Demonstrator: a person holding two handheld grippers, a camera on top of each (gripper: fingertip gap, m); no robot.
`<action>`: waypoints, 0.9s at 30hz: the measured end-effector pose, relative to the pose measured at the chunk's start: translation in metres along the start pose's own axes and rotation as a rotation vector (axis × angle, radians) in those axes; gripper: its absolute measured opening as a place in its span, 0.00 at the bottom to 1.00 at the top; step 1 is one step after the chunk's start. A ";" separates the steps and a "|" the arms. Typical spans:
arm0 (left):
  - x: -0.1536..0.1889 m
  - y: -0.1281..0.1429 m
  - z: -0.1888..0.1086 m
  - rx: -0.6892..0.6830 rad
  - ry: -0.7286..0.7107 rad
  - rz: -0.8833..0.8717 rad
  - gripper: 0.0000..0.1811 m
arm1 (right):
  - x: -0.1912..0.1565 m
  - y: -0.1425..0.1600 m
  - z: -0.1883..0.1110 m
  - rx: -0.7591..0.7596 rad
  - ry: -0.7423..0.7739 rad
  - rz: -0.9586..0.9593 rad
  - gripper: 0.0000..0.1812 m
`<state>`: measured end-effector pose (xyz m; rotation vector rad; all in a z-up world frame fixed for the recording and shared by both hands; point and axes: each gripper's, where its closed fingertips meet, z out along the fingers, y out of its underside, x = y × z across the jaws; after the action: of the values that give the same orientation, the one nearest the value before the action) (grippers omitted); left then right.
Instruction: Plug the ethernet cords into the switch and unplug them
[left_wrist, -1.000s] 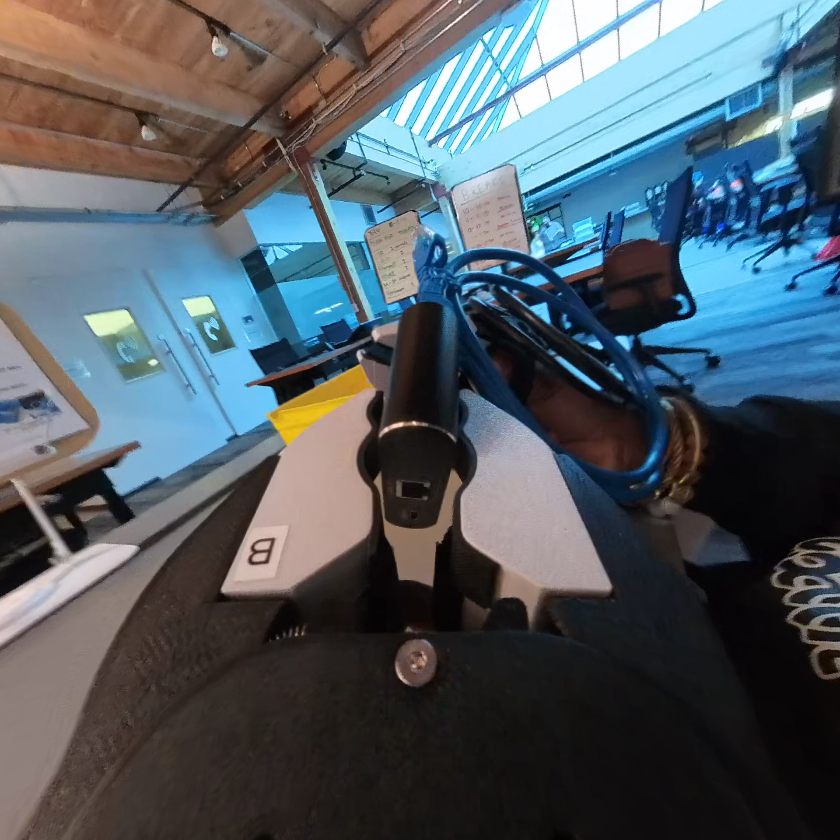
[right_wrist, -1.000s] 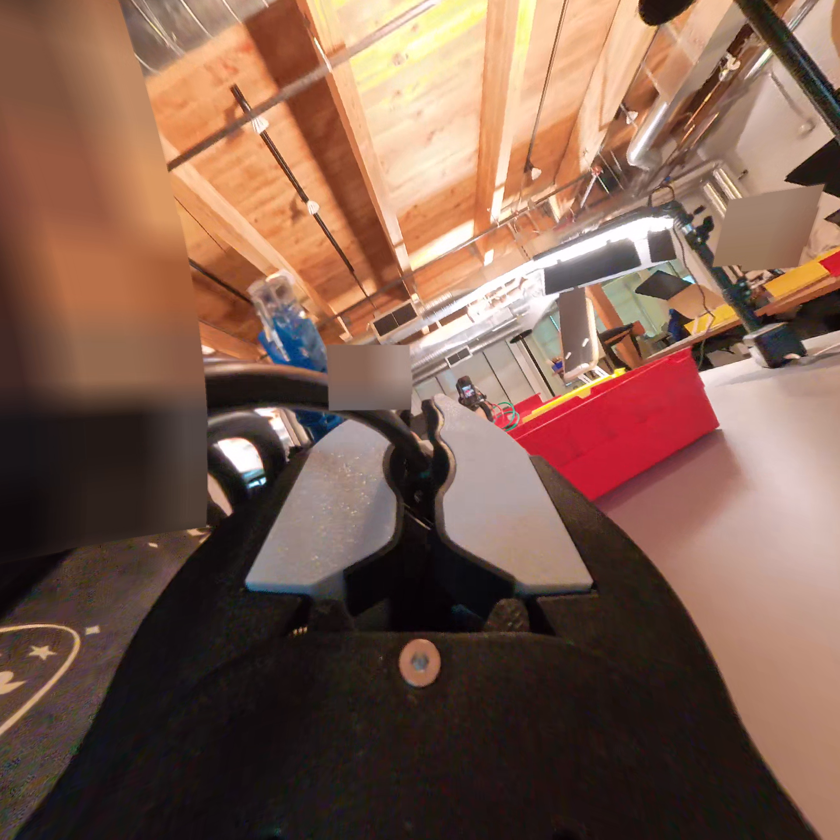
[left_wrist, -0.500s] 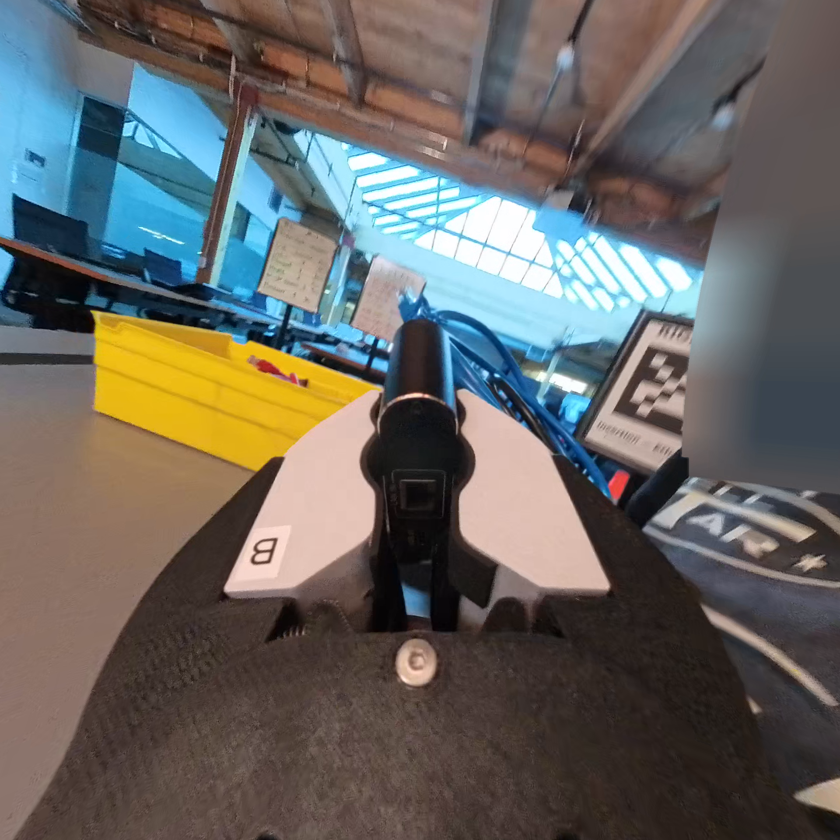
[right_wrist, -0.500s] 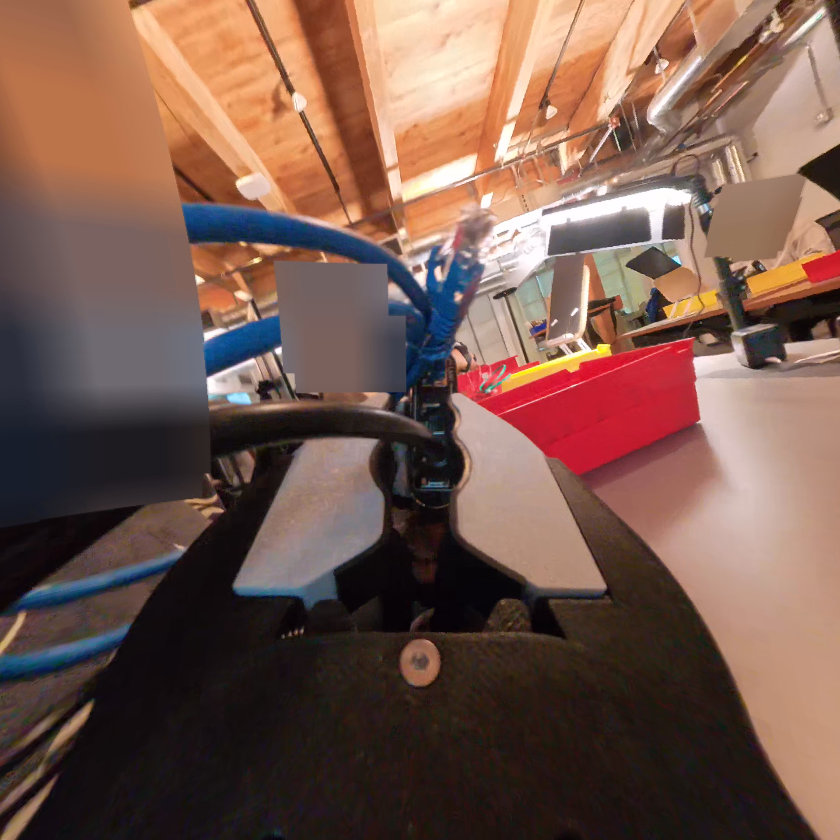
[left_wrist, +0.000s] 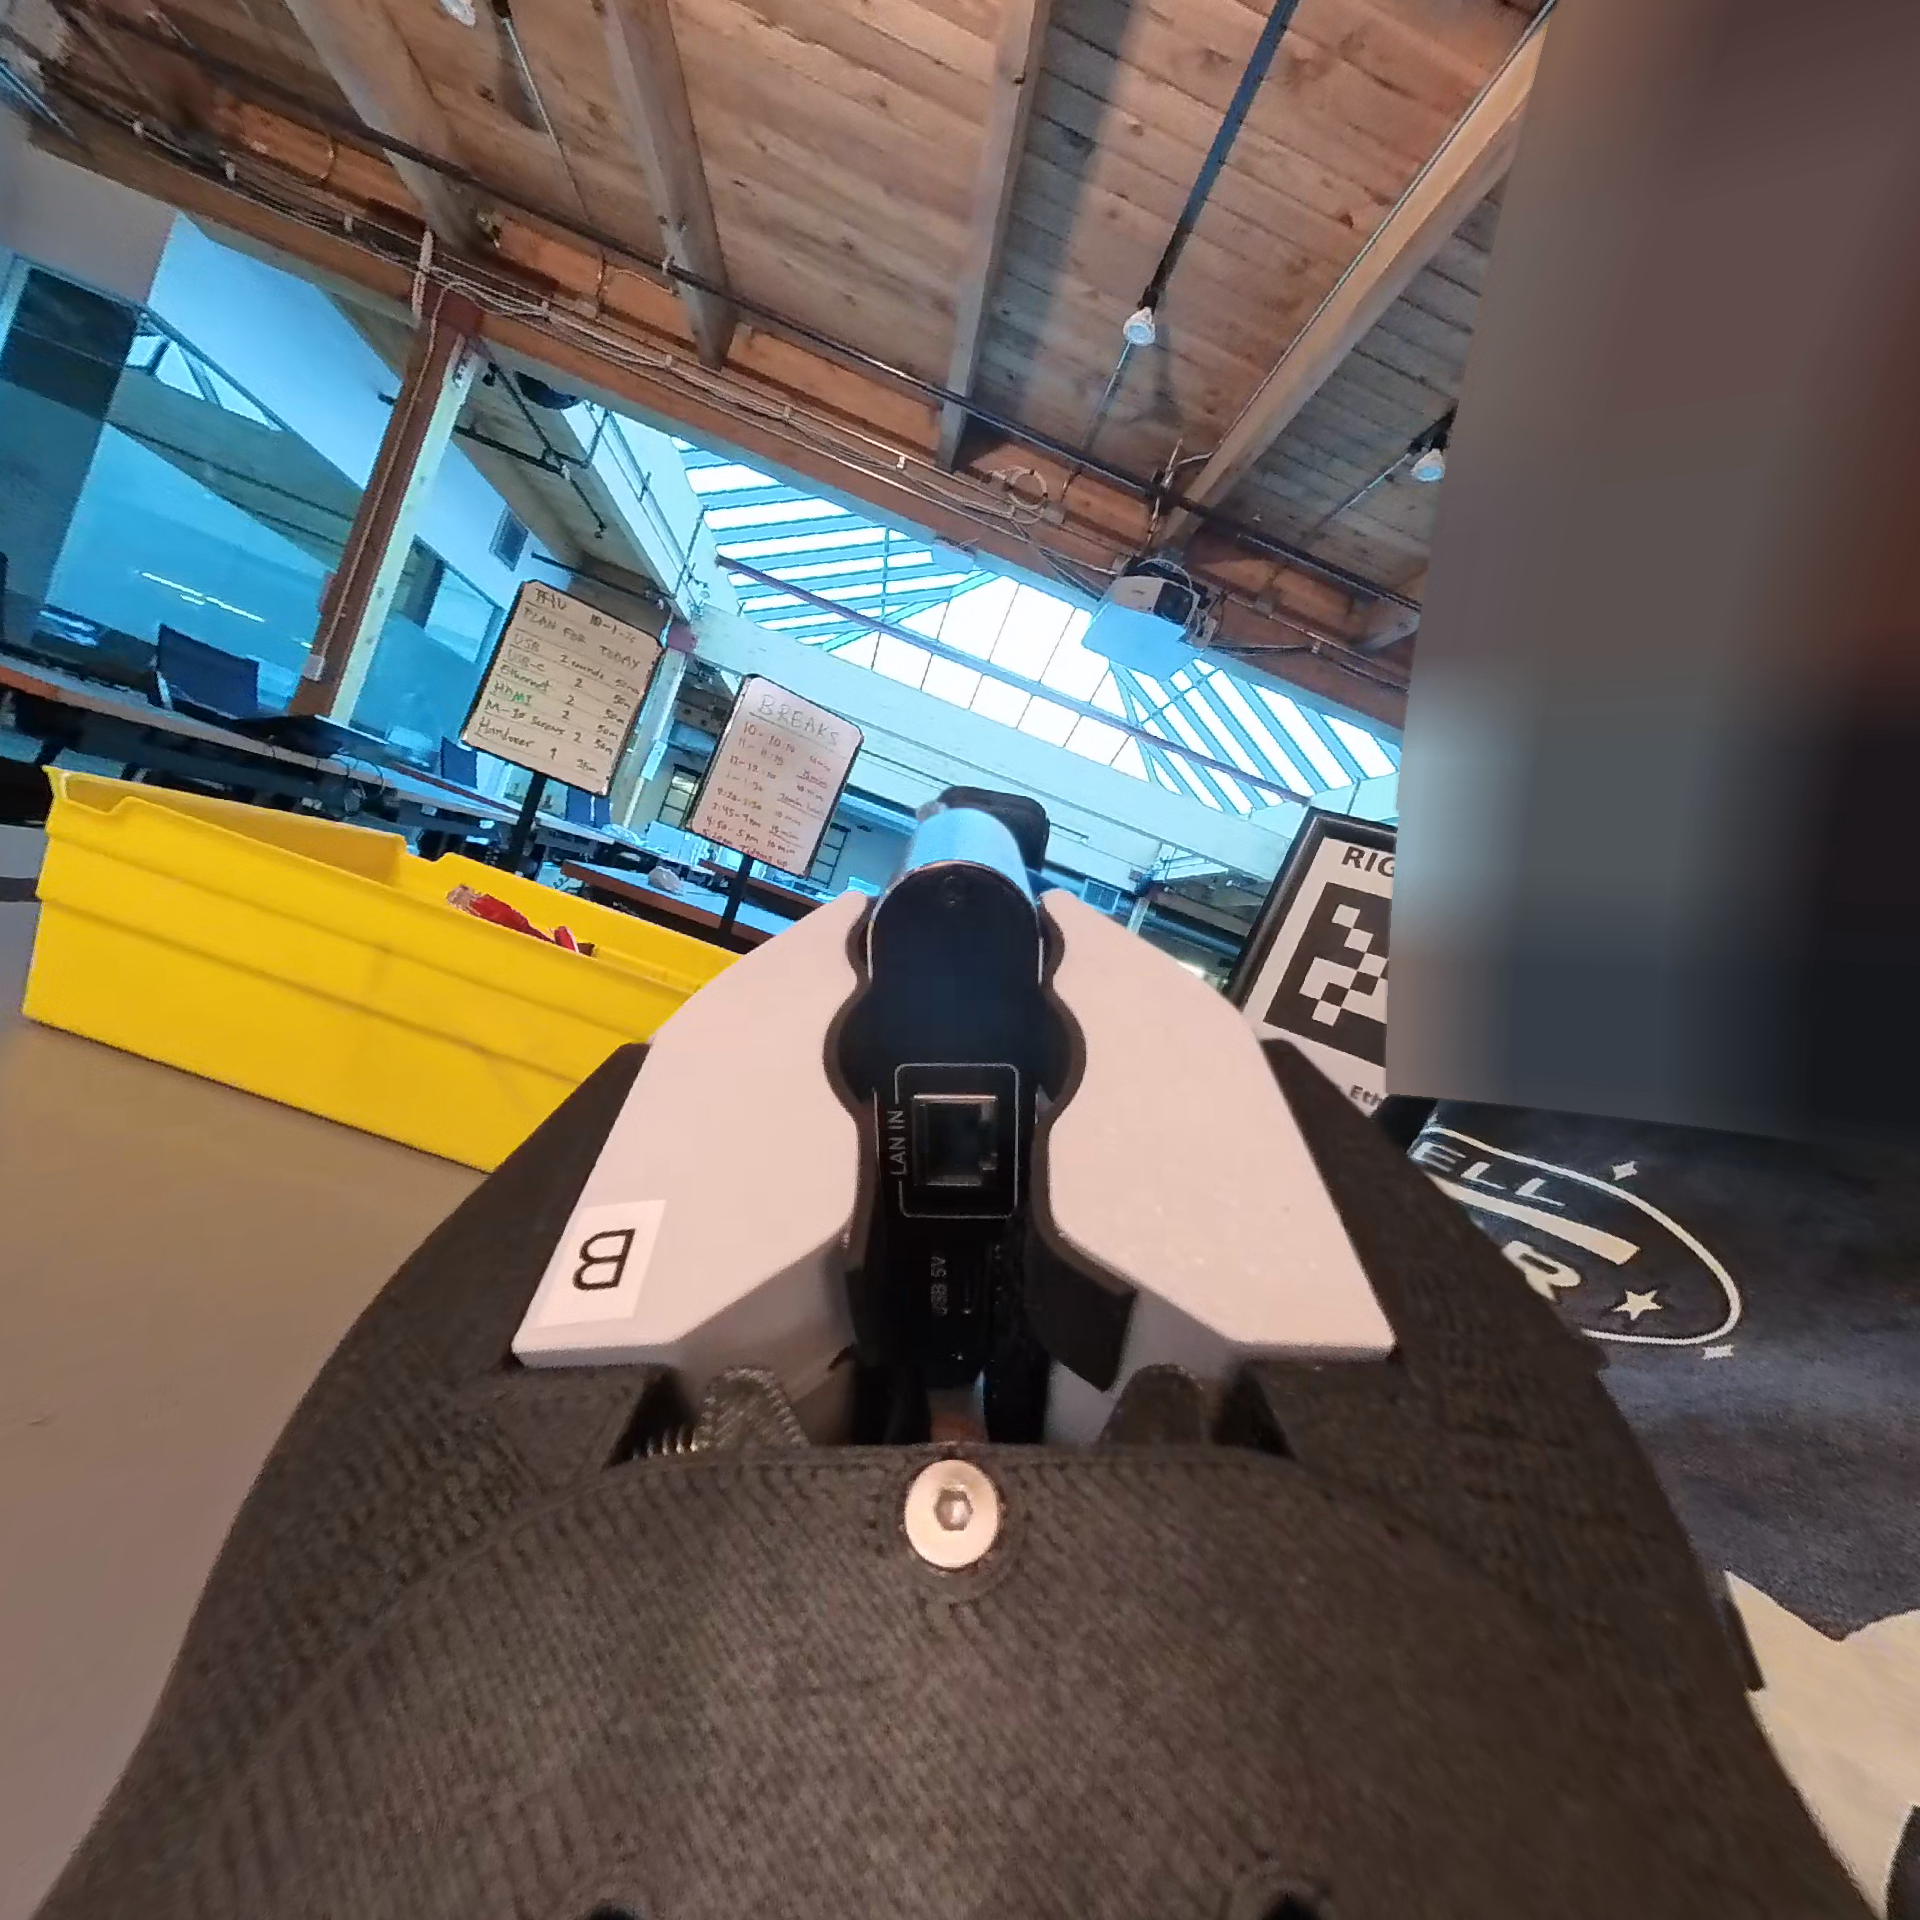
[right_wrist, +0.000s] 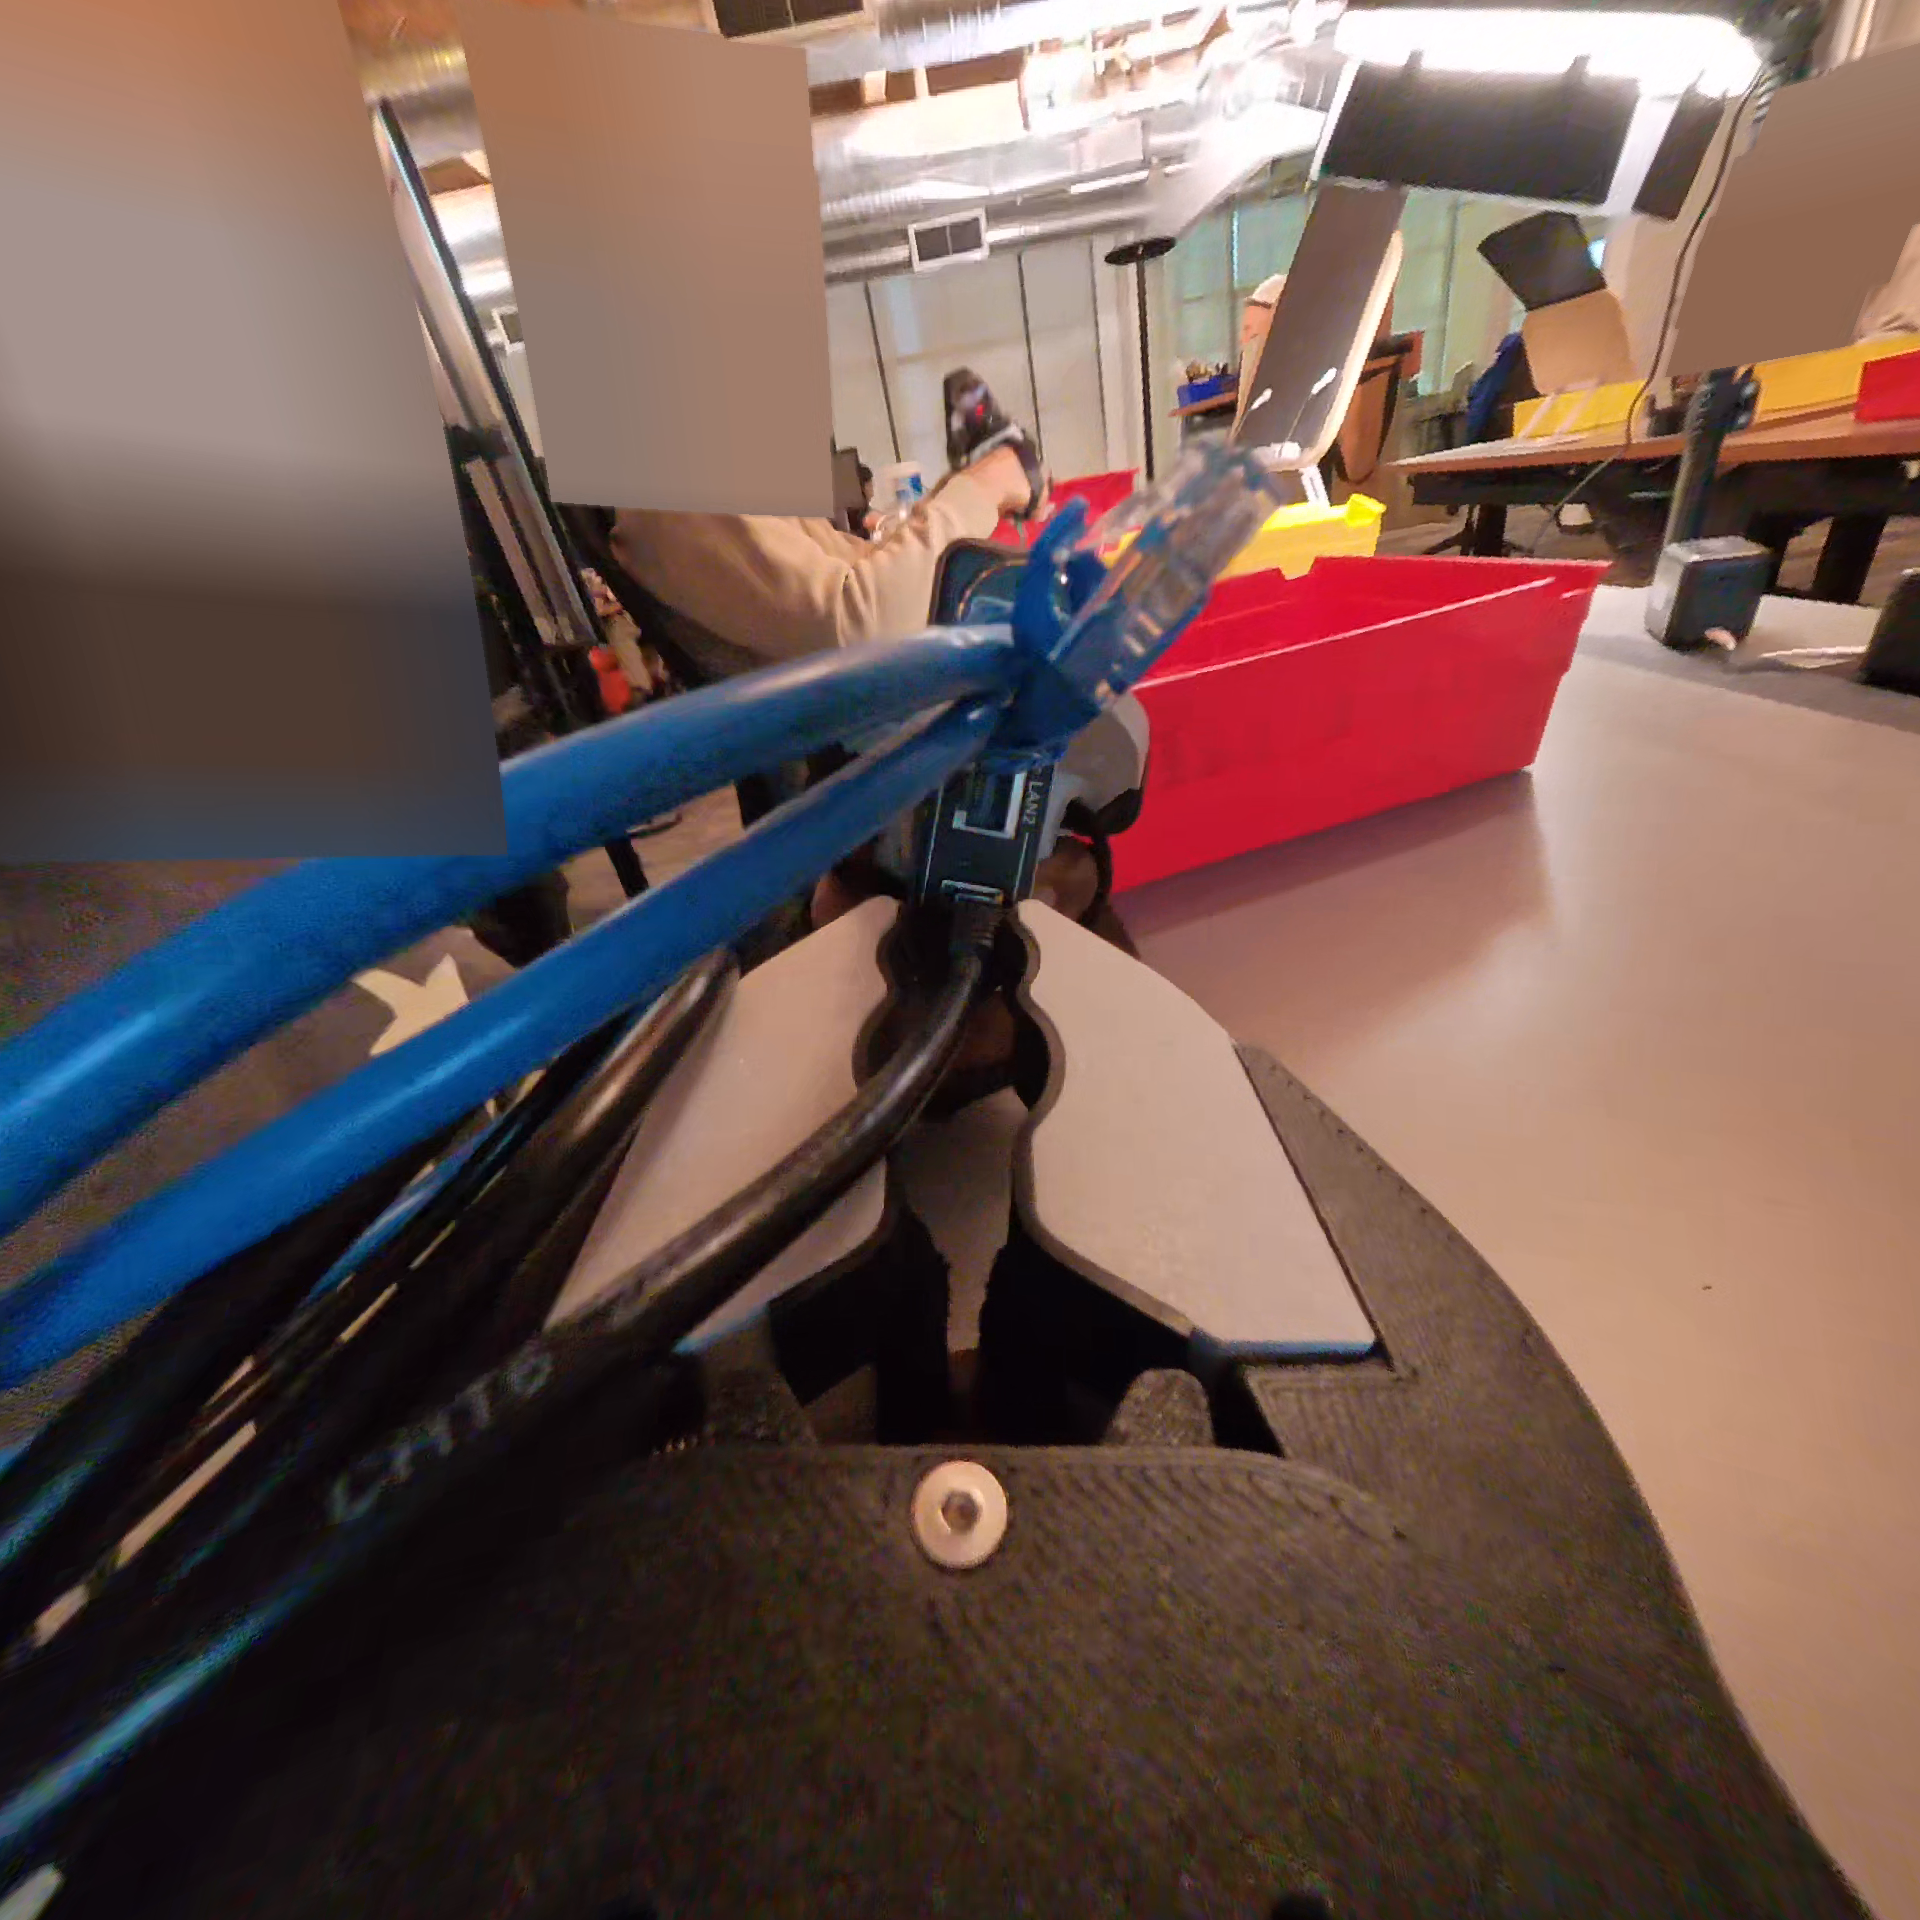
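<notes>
Now, with my left jaws clamped on the switch, its empty port facing back between them, my right jaws pinch a black cable, so I should steady both before lining up the blue ethernet cords crossing above them.

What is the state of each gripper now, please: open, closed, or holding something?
Left gripper: closed on the black switch, its port facing the camera.
Right gripper: closed on a black cable; blue ethernet cords run beside it.
</notes>
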<state>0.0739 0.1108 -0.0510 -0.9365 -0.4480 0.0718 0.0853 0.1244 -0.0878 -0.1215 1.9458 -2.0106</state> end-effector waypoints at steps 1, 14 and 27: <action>0.000 0.001 0.000 -0.008 0.000 0.006 0.14 | 0.000 0.003 0.002 -0.021 0.000 -0.013 0.08; 0.017 0.021 0.012 -0.120 0.027 0.241 0.27 | -0.015 -0.041 -0.022 0.289 -0.056 -0.118 0.07; 0.021 0.031 0.013 -0.202 0.039 0.288 0.14 | -0.010 -0.027 -0.011 0.057 0.093 -0.295 0.16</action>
<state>0.0923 0.1447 -0.0619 -1.1950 -0.2845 0.2733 0.0869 0.1383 -0.0604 -0.3241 2.0239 -2.2931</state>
